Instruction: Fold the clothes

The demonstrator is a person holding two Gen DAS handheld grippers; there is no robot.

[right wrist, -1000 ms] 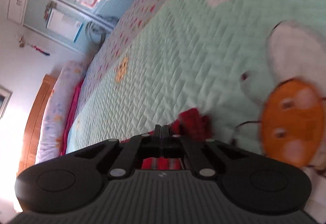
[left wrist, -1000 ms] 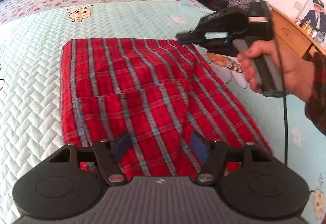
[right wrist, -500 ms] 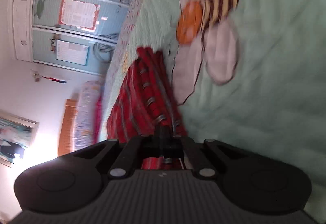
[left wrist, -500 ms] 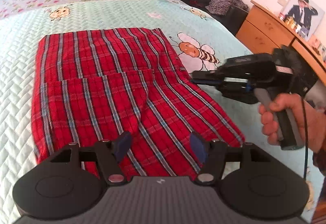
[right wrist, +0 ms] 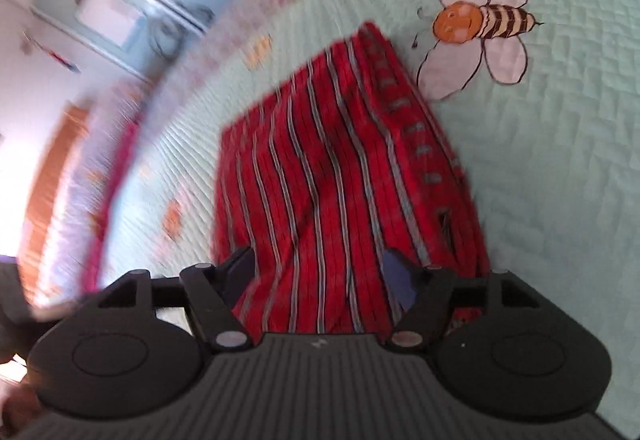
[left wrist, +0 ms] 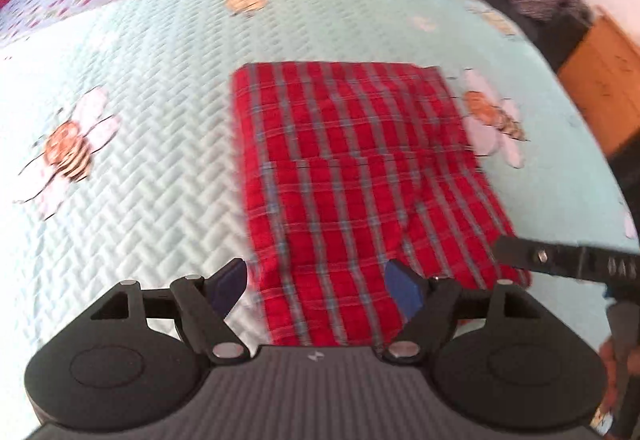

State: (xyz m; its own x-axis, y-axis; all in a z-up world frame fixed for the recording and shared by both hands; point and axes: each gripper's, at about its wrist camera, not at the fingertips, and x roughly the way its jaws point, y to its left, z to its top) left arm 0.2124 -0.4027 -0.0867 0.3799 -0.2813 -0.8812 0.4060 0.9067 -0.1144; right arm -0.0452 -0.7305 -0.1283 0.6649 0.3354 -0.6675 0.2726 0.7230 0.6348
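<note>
Plaid fills the left wrist view: we see the red checked garment (left wrist: 360, 176) lying folded and flat on the pale green quilted bedspread (left wrist: 152, 144), stretching away ahead of our left gripper (left wrist: 316, 286). Its blue-padded fingers (left wrist: 230, 282) are spread wide and hold nothing — the garment's near left corner sits between them, below the tips. Past the right finger, the black front of the right gripper (left wrist: 560, 260) reaches in from the side, over the garment's near right corner. A bee print (left wrist: 494, 118) lies just beyond the cloth's right edge.

From the right wrist view, blurred by motion, we see the right gripper (right wrist: 320, 276) with fingers (right wrist: 398, 282) likewise parted and empty — the garment (right wrist: 328, 176) runs out ahead between them, its near end under the tips. The bee print (right wrist: 480, 20) sits beyond the right finger, beside the cloth's far corner, on the bedspread (right wrist: 560, 160).
</note>
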